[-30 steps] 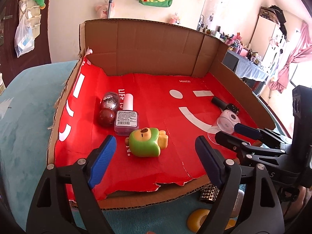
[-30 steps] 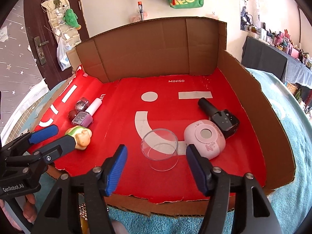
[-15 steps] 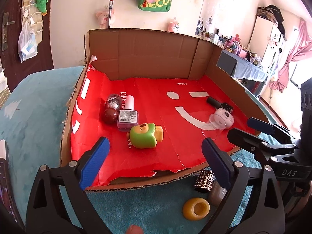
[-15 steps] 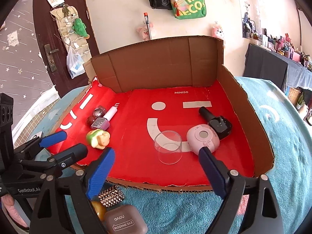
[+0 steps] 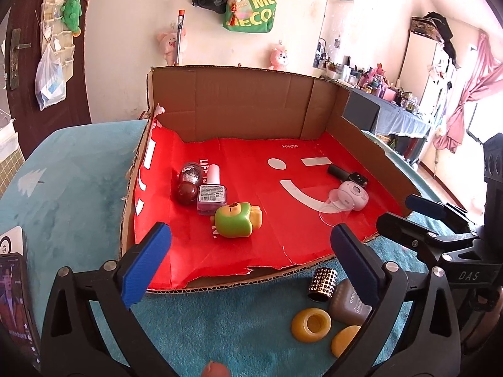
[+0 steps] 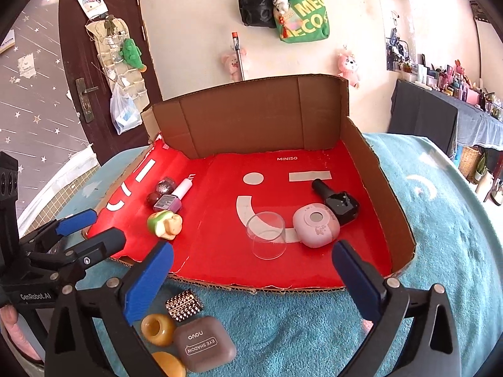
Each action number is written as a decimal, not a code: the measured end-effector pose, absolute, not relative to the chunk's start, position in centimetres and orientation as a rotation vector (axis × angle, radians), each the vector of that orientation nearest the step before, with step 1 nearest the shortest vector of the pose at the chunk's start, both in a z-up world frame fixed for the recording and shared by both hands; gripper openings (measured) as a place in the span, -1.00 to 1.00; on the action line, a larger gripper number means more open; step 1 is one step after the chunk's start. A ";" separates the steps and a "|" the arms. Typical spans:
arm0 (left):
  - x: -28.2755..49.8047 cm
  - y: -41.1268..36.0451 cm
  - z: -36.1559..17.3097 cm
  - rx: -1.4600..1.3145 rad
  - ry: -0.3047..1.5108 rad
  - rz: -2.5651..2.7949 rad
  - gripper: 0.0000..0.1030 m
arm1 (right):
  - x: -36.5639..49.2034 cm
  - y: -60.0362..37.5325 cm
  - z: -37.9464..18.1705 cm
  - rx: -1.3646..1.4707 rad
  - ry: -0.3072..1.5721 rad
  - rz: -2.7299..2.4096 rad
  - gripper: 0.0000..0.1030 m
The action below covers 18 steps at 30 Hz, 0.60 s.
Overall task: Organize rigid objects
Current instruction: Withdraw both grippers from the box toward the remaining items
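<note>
Your left gripper (image 5: 250,260) and right gripper (image 6: 253,278) both have their jaws spread wide, having just been opening, with nothing between the blue pads. Each hangs over the teal cloth (image 6: 298,323) just in front of the shallow cardboard tray with a red liner (image 6: 405,220). Inside it, the green and yellow toy figure (image 5: 235,220) lies beside the pink nail polish bottle (image 5: 212,193) at the left, and the clear glass cup (image 6: 266,235) stands next to the pink round case (image 6: 316,224) at the right. The brown eyeshadow compact (image 6: 204,342), studded cylinder (image 6: 184,306) and yellow ring (image 6: 157,328) sit on the cloth outside the tray.
</note>
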<state>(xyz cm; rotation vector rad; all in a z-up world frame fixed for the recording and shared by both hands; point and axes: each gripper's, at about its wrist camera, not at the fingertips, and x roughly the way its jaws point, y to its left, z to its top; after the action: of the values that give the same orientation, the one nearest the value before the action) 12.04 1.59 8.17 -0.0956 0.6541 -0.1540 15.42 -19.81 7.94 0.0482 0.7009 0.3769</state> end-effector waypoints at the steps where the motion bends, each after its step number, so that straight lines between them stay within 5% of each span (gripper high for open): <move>1: 11.9 1.6 8.2 -0.096 0.653 -0.151 1.00 | 15.3 -19.8 8.0 0.051 0.701 0.379 1.00; 18: 9.8 1.5 7.8 -0.092 0.646 -0.156 1.00 | 13.0 -20.0 8.0 0.029 0.695 0.369 1.00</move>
<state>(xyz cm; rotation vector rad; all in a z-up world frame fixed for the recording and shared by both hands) 9.76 1.54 7.79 -0.0917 0.6463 -0.1563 13.02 -20.04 7.98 0.0285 0.6953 0.3693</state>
